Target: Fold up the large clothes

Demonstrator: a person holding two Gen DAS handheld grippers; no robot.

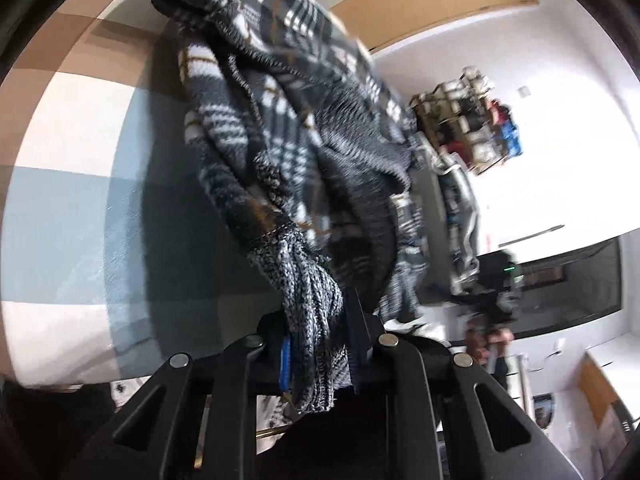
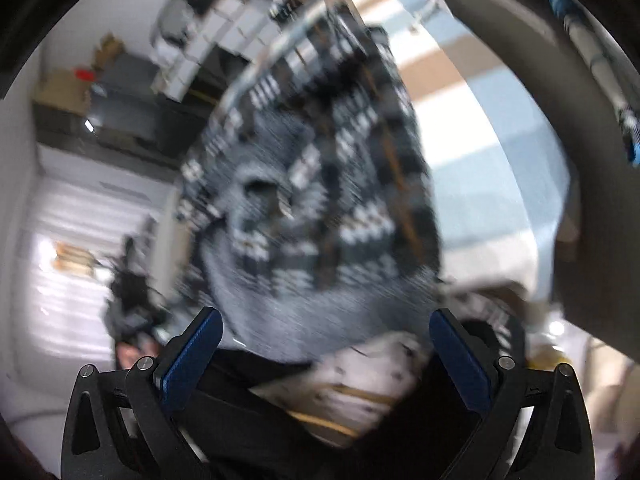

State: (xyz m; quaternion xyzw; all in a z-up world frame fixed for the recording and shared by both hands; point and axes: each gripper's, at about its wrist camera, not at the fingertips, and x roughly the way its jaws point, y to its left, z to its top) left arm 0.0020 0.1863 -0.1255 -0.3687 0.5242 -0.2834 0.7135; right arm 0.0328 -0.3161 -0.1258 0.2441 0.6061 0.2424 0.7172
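From the left wrist, the left gripper [image 1: 320,344] is closed tight on the grey knit cuff [image 1: 308,300] of a big plaid sweater [image 1: 288,120]. Pinching the cuff likely lets the person pull that part straight for a fold. The sweater stretches long and bunched from the jaws up toward the top of the picture, lying over a checked cloth [image 1: 68,208] of blue, white and brown squares.

From the right wrist, the picture is blurry. The right gripper [image 2: 326,344] has its blue pads [image 2: 192,356] wide apart with nothing between them. The sweater lies just ahead, running up and away. The gripper looks ready to grab its near edge.
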